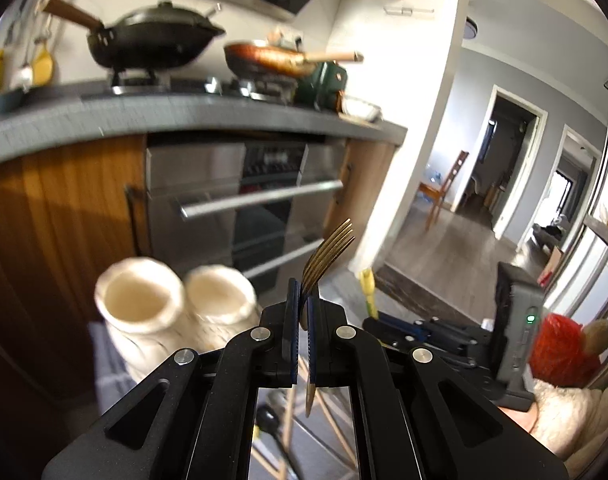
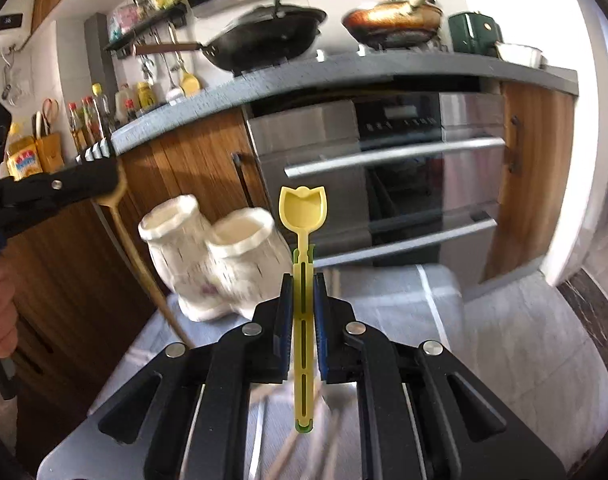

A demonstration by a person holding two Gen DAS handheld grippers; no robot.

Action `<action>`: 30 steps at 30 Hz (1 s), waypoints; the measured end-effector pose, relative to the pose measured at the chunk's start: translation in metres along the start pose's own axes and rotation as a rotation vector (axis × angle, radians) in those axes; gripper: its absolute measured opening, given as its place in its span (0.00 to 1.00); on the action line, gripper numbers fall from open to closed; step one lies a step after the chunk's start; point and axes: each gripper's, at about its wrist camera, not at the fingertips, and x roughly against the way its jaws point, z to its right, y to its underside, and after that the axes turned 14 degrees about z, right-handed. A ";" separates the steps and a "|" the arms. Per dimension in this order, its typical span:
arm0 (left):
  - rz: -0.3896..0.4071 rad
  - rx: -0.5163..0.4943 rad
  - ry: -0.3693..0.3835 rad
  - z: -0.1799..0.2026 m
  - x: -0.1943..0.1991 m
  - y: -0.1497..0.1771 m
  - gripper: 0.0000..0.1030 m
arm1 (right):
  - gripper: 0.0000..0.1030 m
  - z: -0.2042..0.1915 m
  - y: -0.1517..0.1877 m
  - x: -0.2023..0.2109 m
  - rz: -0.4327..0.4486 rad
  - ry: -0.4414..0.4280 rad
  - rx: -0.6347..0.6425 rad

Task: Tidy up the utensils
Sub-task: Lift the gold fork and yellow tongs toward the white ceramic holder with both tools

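Note:
My left gripper is shut on a gold fork, tines up and tilted right, held above and to the right of a white double-cup ceramic holder. My right gripper is shut on a yellow tulip-shaped spoon, bowl pointing up, just right of the same holder. In the right wrist view the left gripper shows at far left with the fork's handle hanging down. In the left wrist view the right gripper shows low at right with the spoon.
The holder stands on a pale cloth-covered table. Behind it are wooden cabinets, a steel oven and a grey counter with a black wok and a copper pan. Wooden sticks lie below my right gripper.

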 end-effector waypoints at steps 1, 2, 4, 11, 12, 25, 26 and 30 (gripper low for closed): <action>0.013 -0.007 -0.008 -0.002 0.004 -0.009 0.04 | 0.09 -0.002 -0.007 -0.006 0.016 -0.014 -0.008; 0.031 -0.018 -0.021 -0.004 0.010 -0.021 0.04 | 0.09 -0.004 -0.012 -0.011 0.028 -0.021 -0.012; 0.058 -0.033 -0.040 -0.011 0.017 -0.038 0.04 | 0.09 -0.007 -0.024 -0.025 0.057 -0.044 -0.026; 0.143 -0.077 -0.159 -0.039 0.030 -0.087 0.04 | 0.09 -0.021 -0.047 -0.075 0.125 -0.107 -0.080; 0.155 -0.077 -0.181 -0.046 0.030 -0.093 0.04 | 0.09 -0.022 -0.048 -0.081 0.125 -0.108 -0.088; 0.078 -0.090 -0.285 -0.096 -0.021 -0.063 0.04 | 0.09 -0.037 -0.035 -0.148 0.152 -0.058 -0.041; 0.058 -0.080 -0.282 -0.100 -0.028 -0.056 0.04 | 0.09 -0.039 -0.032 -0.151 0.147 -0.061 -0.034; -0.008 -0.044 -0.268 -0.115 -0.045 -0.034 0.04 | 0.09 -0.045 -0.023 -0.155 0.125 -0.094 0.003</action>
